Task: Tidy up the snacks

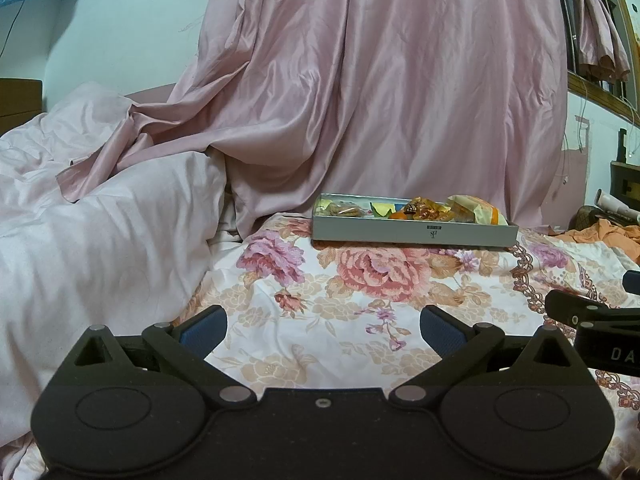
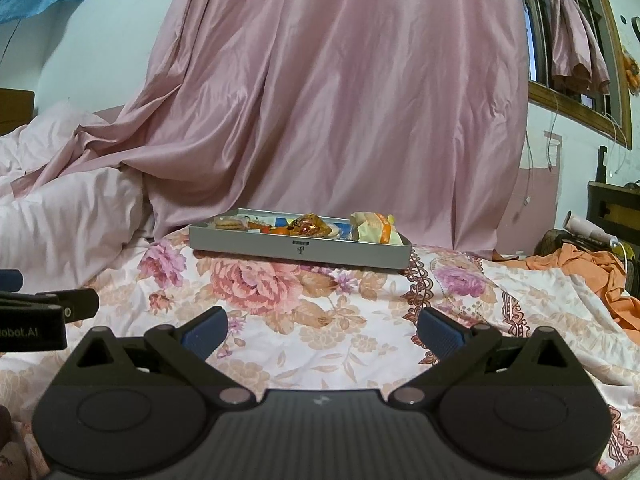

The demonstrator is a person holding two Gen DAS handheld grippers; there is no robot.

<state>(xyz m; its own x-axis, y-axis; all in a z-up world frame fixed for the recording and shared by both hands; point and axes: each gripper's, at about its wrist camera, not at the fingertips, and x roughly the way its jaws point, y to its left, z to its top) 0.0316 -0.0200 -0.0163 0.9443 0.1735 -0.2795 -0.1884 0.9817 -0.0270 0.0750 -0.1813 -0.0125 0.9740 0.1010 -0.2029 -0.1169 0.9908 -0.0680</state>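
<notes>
Glossy pink curtain (image 1: 400,100), floral cloth bedspread (image 1: 360,300)

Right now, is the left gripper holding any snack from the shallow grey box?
No, the left gripper is open and empty above the floral bedspread, short of the shallow grey box.

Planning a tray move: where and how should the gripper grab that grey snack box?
Probably pinch the near long wall of the grey box, coming from the front and above. It lies flat and open-topped on the floral bedspread; that thin upright wall faces the open right gripper, unobstructed.
</notes>
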